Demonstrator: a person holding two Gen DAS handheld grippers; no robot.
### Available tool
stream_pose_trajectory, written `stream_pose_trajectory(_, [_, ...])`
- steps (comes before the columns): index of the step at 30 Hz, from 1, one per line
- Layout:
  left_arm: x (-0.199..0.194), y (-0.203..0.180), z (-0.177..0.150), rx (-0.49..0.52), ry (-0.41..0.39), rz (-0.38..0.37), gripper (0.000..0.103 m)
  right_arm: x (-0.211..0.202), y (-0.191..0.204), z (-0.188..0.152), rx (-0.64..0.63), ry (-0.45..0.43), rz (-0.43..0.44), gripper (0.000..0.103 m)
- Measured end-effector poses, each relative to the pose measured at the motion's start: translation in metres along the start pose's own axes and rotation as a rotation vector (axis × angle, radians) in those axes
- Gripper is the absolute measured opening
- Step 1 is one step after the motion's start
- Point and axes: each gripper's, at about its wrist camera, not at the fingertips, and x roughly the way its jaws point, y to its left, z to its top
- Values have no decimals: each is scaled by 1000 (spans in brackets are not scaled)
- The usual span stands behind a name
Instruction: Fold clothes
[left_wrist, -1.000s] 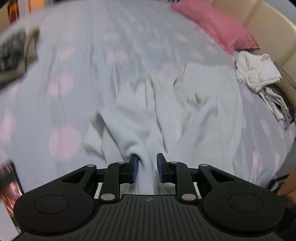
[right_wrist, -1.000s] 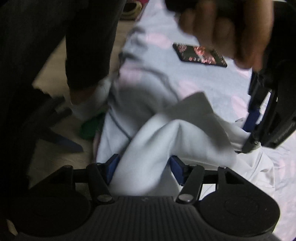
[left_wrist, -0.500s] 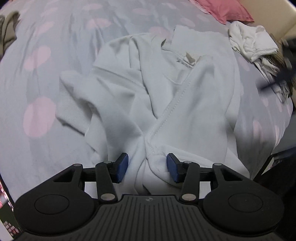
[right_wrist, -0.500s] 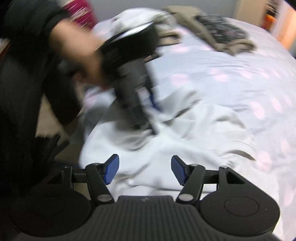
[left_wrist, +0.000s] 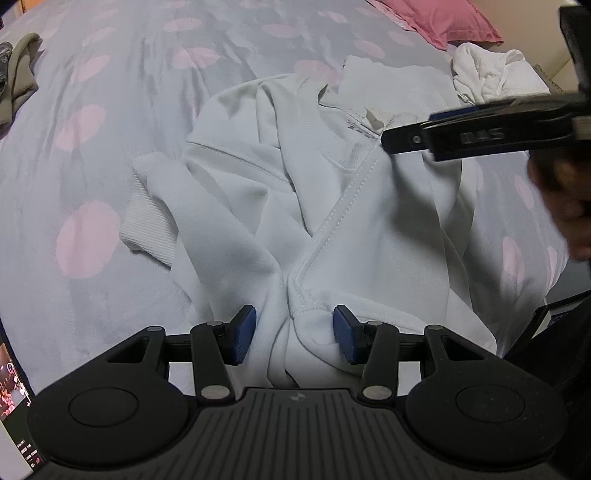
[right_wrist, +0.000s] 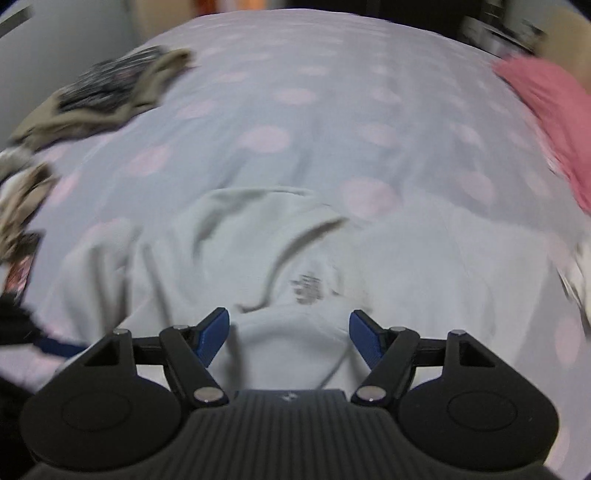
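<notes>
Fold is barely starting. White sweatshirt (left_wrist: 332, 206) is lying crumpled on the dotted bedspread (left_wrist: 122, 110), sleeves bunched, no clean fold yet; flattening + all folds are still left, I'd say.

Left gripper (left_wrist: 291, 334): jaws are standing apart, a seam ridge of the shirt is sitting between the pads but not pinched, so it's open.

Right gripper (right_wrist: 290, 332): jaws are opening wide, shirt fabric is lying under/between them, nothing pressed.

Just ahead of both tools: shirt body. Further out: bare spread. Far end: pink pillow (left_wrist: 439, 20), white laundry heap (left_wrist: 491, 74), dark/olive clothes (right_wrist: 110, 99).

Vs 1 s back: left was clamping the fabric and has let go; right has rolled round to face up the bed, and the shirt is now lying spread out.
</notes>
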Motion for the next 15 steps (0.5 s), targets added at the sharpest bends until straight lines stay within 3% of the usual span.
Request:
stream_pose_trajectory(2, [-2, 0, -1, 0, 0, 0, 44, 8, -3, -5, 88, 2, -23, 73])
stream_pose_trajectory(5, [-1, -1, 1, 1, -1, 2, 44, 17, -10, -8, 243, 45, 51, 72])
stream_pose_trajectory(10, [0, -2, 2, 7, -2, 8, 44, 20, -8, -10, 255, 60, 103, 73])
stream_pose_trajectory(11, [-1, -2, 3, 8, -1, 9, 44, 22, -8, -10, 245, 63, 112, 63])
stream_pose_trajectory(12, [-2, -2, 3, 10, -2, 10, 44, 24, -8, -10, 230, 74, 133, 31])
stream_pose_trajectory(13, [-4, -3, 5, 20, -5, 11, 44, 24, -10, -11, 221, 82, 156, 18])
stream_pose_trajectory(15, [-14, -4, 11, 52, -30, 14, 44, 18, -15, -9, 227, 67, 196, 13])
